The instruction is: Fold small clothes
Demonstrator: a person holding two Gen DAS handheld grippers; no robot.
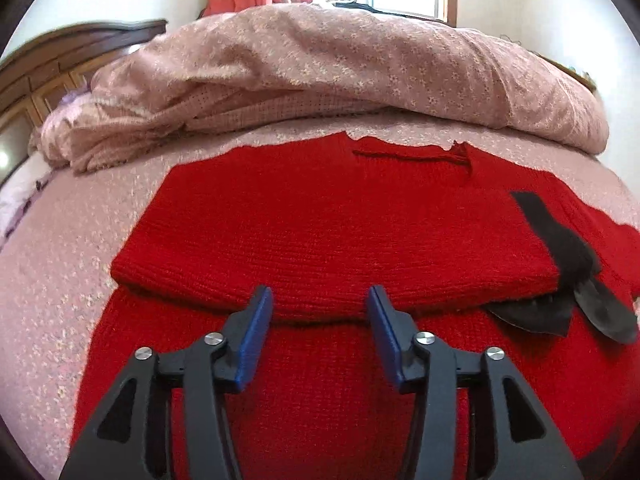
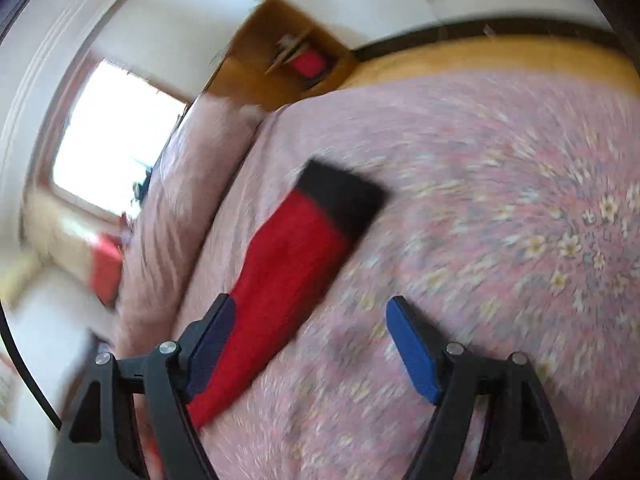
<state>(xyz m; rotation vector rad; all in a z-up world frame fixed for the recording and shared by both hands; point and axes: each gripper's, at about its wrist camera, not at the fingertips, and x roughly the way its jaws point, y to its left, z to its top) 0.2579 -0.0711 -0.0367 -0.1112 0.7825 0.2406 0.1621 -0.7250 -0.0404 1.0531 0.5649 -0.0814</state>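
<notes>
Pink floral cloth covers the bed (image 1: 72, 248), with a rumpled quilt (image 1: 320, 72) heaped across the top of the left view. The red sweater (image 1: 320, 220) fills the middle and bottom of that frame, one panel folded over, a black trim strip (image 1: 552, 232) at right. Its sleeve (image 2: 292, 248), black-cuffed, runs diagonally through the blurred right view. The left tongs (image 1: 320, 300) gape empty above the fold edge; the right tongs (image 2: 312, 310) stand wide, gripping nothing. Risk: the loose knit could slide and undo the fold if the sleeve is dragged.
</notes>
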